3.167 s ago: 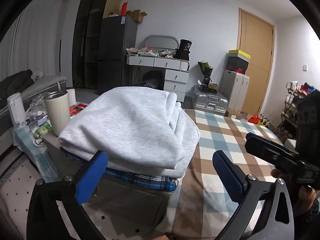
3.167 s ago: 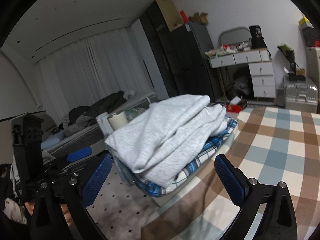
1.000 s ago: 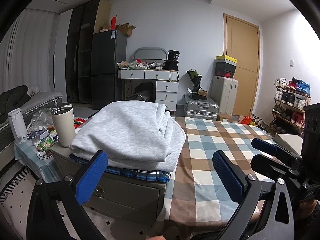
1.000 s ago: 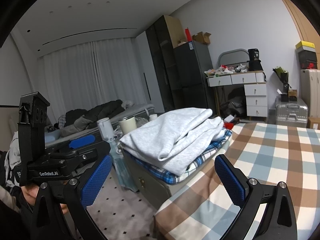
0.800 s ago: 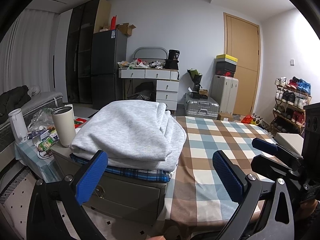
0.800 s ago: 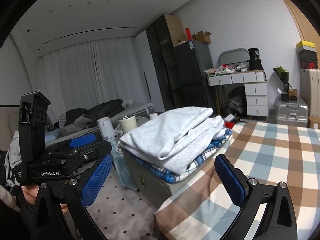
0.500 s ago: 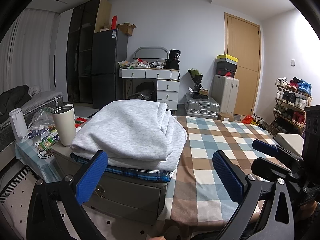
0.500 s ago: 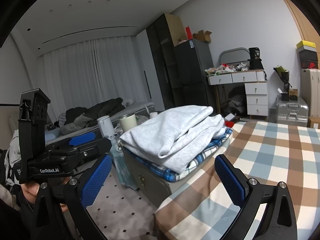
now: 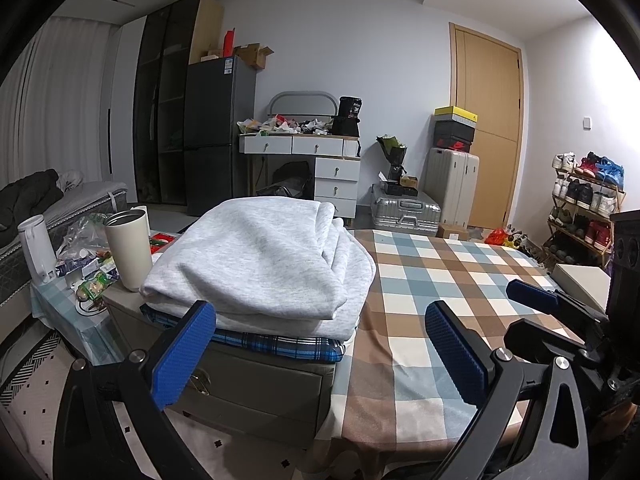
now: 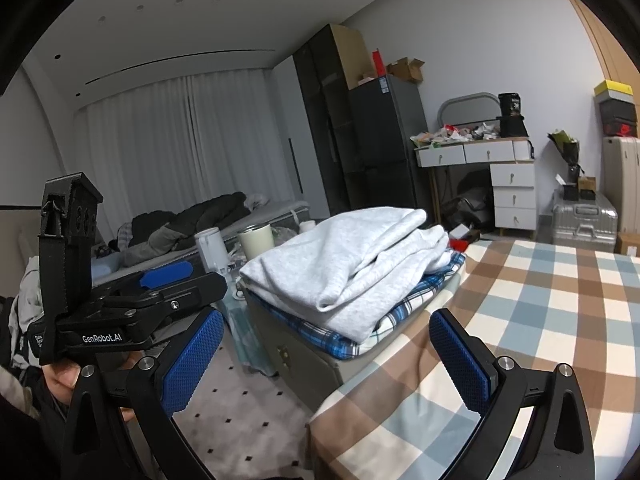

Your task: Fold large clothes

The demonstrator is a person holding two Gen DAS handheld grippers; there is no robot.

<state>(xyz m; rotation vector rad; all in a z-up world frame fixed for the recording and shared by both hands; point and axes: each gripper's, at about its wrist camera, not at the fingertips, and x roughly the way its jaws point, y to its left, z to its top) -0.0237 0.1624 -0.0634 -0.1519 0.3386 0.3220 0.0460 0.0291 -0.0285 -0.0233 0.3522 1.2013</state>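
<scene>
nearest, left gripper (image 9: 320, 354): blue pads spread wide, nothing between them, held short of the grey sweatshirt (image 9: 260, 264). right gripper (image 10: 326, 364): likewise spread wide and empty, just before the sweatshirt's near corner; in its view the left gripper's body shows off to the sweatshirt's left, with a hand (image 10: 66, 376) beneath it. grey sweatshirt: folded, lying flat on top of a folded blue plaid garment (image 9: 280, 346); both rest on a grey storage box (image 9: 256, 392). checked cloth (image 9: 440, 280): brown, blue and white, covering the bench just right of the sweatshirt. cream tumbler (image 9: 128, 248): upright, just left of the sweatshirt, with a white bottle (image 9: 36, 246) further left. white drawers (image 9: 312, 168), dark fridge (image 9: 218, 132) and silver suitcase (image 9: 404, 212): well beyond the sweatshirt, against the far wall.
</scene>
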